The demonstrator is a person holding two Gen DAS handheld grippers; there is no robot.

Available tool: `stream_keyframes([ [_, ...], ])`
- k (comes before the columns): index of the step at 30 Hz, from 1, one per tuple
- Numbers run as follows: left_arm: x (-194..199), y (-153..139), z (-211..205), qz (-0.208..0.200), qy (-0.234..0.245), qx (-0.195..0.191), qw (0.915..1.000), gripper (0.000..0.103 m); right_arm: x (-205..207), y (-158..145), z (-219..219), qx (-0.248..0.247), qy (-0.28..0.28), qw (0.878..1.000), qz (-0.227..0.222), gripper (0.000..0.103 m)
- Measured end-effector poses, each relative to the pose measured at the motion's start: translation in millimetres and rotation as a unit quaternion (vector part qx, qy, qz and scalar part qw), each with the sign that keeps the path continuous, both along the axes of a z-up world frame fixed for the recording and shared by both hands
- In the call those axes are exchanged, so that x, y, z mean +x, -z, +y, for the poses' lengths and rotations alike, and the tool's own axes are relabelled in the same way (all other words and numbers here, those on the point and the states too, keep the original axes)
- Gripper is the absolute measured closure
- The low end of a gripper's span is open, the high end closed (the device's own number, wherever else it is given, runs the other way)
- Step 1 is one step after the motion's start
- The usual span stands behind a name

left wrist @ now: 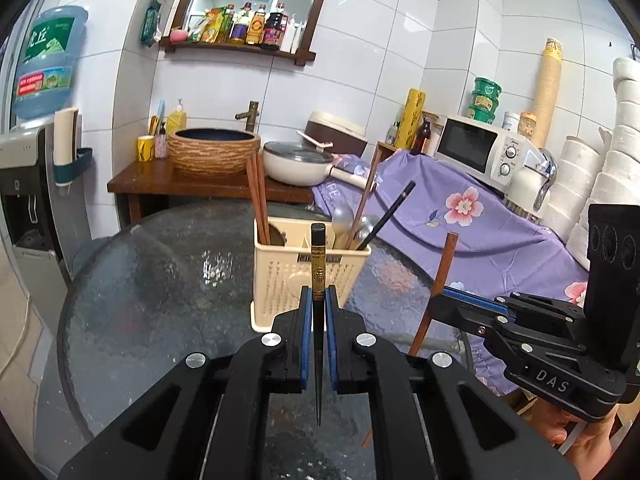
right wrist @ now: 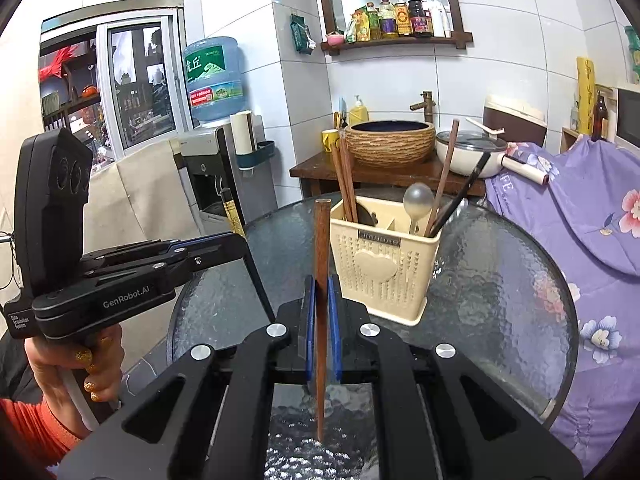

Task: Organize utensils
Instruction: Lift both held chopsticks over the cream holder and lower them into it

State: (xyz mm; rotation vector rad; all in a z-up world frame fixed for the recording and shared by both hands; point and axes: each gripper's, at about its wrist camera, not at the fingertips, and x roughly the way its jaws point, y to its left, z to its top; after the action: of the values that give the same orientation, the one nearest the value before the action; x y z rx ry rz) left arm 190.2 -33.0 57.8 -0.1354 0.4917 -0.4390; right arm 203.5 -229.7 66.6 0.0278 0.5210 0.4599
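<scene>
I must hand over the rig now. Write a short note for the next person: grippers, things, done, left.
Left gripper: shut on black chopstick, held upright.
Right gripper: shut on brown chopstick, also upright.
Cream utensil basket stands on the glass table.
Done: brown chopsticks, spoons and one black chopstick already in the basket.
Left: put both held chopsticks into the basket, probably beside their like.

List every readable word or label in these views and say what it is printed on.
"DAS": right gripper body.
"GenRobot.AI": left gripper body.
"Data Acquisition System": same body, small.
"FE": purple cloth, partly folded.
Water jug, bottles, caddy plate, black chopstick gold print: unreadable.
</scene>
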Motion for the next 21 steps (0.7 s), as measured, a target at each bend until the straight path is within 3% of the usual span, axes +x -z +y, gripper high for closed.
stream_keyframes([
  [6,15.0,-29.3,-1.4,-0.017,0.011,0.0,0.9998,0.096,18.8,-29.7,-2.7,0.008,0.014,1.0,-0.02,0.096],
  [14,48.8,-96.1,0.8,-0.062,-0.013,-0.004,0.998,0.096,52.7,-97.2,-11.0,0.031,0.052,0.995,-0.075,0.096],
  [21,87.0,-142.4,-21.6,-0.103,-0.057,0.03,0.9926,0.096,93.8,-153.8,-12.9,0.053,0.106,0.984,-0.132,0.096],
])
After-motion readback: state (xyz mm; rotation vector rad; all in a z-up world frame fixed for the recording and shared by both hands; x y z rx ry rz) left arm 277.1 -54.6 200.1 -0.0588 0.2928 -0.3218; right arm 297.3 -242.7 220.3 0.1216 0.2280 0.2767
